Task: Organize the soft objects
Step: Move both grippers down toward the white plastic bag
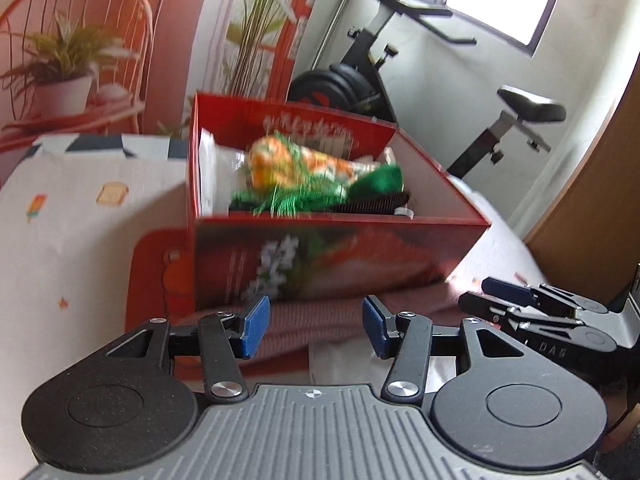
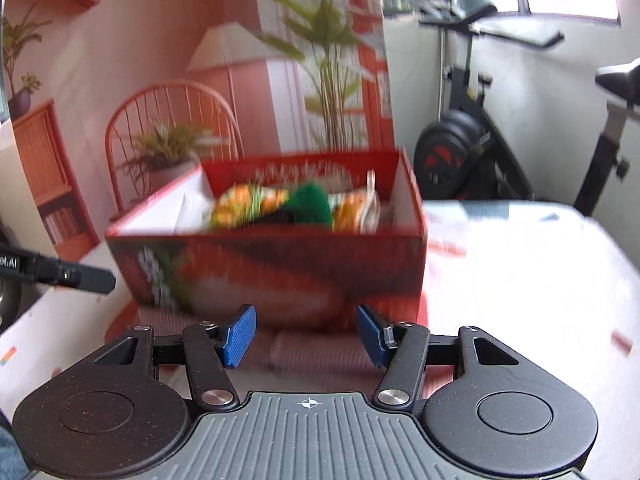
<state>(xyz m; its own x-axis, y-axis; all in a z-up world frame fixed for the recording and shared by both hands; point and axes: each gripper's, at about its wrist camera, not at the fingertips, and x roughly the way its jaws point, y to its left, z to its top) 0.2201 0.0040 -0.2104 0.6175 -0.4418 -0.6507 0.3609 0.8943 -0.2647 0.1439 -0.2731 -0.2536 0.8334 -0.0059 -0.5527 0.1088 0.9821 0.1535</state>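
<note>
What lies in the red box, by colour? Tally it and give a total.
Orange-and-white soft item: 1
Green fuzzy item: 1
Black item: 1
White packet: 1
Total: 4, as far as the blur lets me tell.

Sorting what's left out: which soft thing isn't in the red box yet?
The pink ribbed cloth, lying on the table before the red box; the orange-and-green bundle sits inside.
</note>
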